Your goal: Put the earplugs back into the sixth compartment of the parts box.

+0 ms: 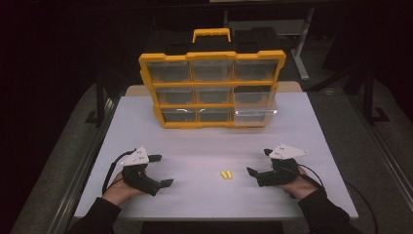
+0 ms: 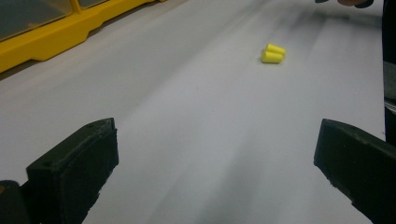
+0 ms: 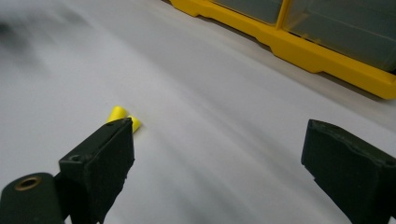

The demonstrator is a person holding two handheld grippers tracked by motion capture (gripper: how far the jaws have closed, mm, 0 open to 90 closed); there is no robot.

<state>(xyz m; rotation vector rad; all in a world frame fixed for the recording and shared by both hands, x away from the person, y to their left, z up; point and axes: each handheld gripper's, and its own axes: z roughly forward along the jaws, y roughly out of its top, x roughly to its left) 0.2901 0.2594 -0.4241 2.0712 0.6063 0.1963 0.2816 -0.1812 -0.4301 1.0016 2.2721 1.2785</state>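
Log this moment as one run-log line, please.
left gripper: open, on table | right gripper: open, on table | two yellow earplugs: untouched, side by side between grippers | drawer organizer: upright, bottom-right drawer pulled out

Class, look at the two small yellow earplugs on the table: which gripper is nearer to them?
Right. The right gripper sits just to the right of the earplugs, jaws open. The left gripper lies farther off to their left, also open.

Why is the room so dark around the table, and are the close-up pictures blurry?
High view: light falls on the white table, the surroundings stay black. Left gripper view: the tabletop looks streaked, the yellow earplugs fairly sharp. Right gripper view: the far left corner smears into dark blur.
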